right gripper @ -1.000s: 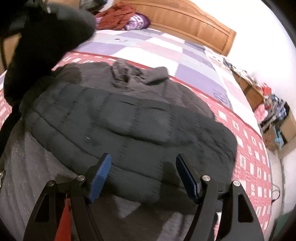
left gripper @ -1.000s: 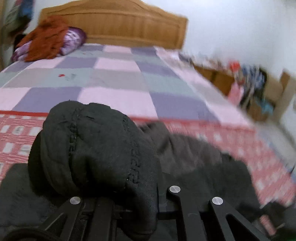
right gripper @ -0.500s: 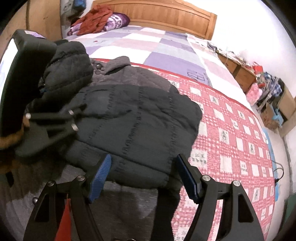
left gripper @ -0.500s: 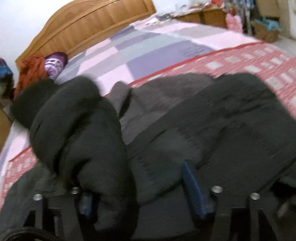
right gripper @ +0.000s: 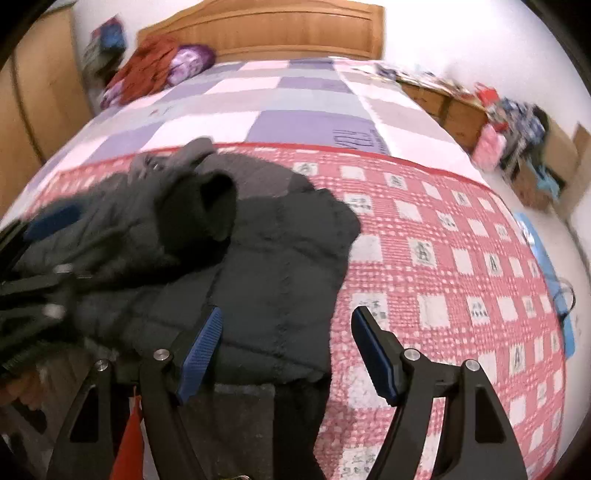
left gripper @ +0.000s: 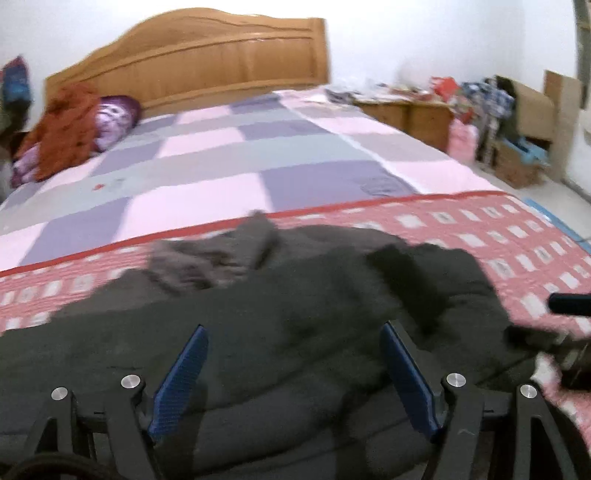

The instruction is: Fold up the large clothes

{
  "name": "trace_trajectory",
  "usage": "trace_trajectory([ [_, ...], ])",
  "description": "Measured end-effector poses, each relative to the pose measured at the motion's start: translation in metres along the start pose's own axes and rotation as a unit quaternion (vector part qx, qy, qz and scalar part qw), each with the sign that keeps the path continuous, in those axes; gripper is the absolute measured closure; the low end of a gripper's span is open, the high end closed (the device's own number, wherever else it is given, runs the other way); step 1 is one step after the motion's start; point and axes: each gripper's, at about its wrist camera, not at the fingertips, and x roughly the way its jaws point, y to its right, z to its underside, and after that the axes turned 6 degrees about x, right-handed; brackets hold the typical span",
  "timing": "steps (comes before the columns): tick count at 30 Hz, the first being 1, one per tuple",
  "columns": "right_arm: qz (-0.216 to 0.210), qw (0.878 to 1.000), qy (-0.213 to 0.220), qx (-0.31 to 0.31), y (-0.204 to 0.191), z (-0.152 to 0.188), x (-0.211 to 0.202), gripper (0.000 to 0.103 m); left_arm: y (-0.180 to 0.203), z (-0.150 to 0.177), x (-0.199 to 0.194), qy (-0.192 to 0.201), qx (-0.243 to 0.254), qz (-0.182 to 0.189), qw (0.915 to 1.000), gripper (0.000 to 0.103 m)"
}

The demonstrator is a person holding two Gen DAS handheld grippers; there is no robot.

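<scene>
orange cloth [left gripper: 64,129] and purple pillow [left gripper: 114,120] by headboard | dark quilted jacket [right gripper: 258,251] rumpled, sleeve folded over | left gripper [left gripper: 291,384], right gripper [right gripper: 286,354] both spread, empty

A dark quilted jacket [right gripper: 258,258] lay on the red checked blanket [right gripper: 461,266], one sleeve [right gripper: 199,210] folded across its body. The right gripper [right gripper: 286,350] hovered over the hem, blue pads [right gripper: 201,349] spread wide, gripping nothing. A wooden headboard [right gripper: 280,27] stood beyond.

Black quilted jacket [right gripper: 258,258], red-and-white patterned blanket [right gripper: 443,240], lilac-pink-grey checked quilt [left gripper: 221,162], blue fingers [left gripper: 181,380]
</scene>
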Motion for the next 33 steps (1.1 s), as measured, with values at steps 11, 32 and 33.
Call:
trace_trajectory([
  [11, -0.067, 0.997, 0.006, 0.033, -0.04, -0.03, 0.007, 0.028, -0.073, 0.069, -0.018, -0.068, 0.0, -0.076, 0.9948, 0.023],
  [32, -0.011, 0.999, 0.038, -0.019, -0.08, -0.08, 0.028, 0.093, -0.227, 0.145, -0.011, -0.131, -0.183, -0.218, 0.9496, 0.019],
  [33, -0.001, 0.999, 0.046, -0.005, -0.072, -0.082, 0.022, 0.093, -0.233, 0.148, -0.012, -0.129, -0.193, -0.206, 0.9507, 0.016],
])
